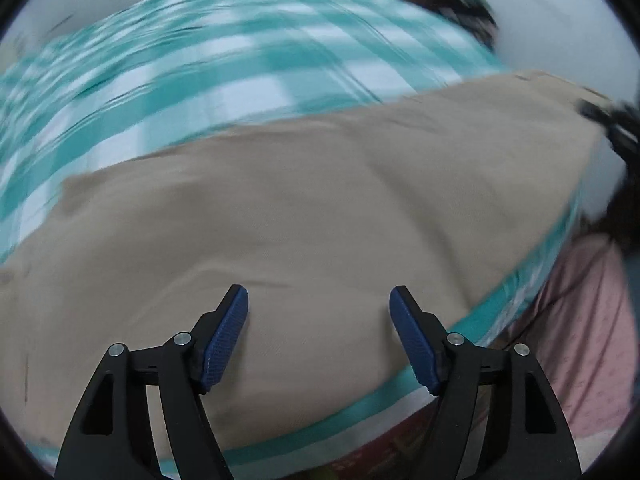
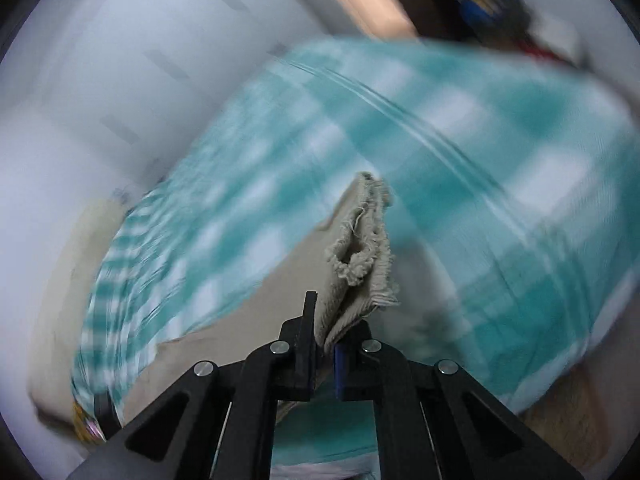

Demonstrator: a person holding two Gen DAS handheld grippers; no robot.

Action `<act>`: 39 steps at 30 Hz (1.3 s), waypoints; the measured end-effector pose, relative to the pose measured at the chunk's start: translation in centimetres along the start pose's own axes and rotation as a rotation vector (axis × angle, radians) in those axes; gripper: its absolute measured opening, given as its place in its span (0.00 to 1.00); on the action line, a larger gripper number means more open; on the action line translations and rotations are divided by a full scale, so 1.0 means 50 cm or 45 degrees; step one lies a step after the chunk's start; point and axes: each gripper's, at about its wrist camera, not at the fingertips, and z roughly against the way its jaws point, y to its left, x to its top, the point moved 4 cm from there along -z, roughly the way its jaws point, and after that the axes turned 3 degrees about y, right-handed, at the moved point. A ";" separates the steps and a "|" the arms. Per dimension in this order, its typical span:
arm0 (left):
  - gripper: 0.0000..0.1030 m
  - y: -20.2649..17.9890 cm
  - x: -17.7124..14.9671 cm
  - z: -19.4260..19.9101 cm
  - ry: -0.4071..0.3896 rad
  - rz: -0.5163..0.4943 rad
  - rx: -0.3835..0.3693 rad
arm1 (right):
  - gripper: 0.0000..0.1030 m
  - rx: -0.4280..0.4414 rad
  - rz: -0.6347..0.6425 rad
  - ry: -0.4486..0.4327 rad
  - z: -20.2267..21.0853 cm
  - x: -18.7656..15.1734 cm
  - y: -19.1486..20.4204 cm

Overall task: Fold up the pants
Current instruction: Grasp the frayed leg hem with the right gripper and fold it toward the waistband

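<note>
The beige pants (image 1: 304, 208) lie across a teal checked cloth (image 1: 192, 64). The left gripper (image 1: 319, 336) hangs over them, jaws apart and empty. The right gripper (image 2: 325, 328) pinches their frayed hem (image 2: 360, 240), raised off the cloth

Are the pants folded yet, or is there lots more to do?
Not yet. Done: the tan pants lie spread on the teal checked cloth. In hand: the right gripper is shut on the frayed hem, lifted off the cloth. The left gripper is open above the pants, holding nothing. Left: the fold itself; no finished crease shows.
</note>
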 end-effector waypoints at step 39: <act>0.73 0.226 -0.108 0.004 -0.014 0.302 0.230 | 0.20 0.072 0.817 0.512 -0.272 -0.389 0.436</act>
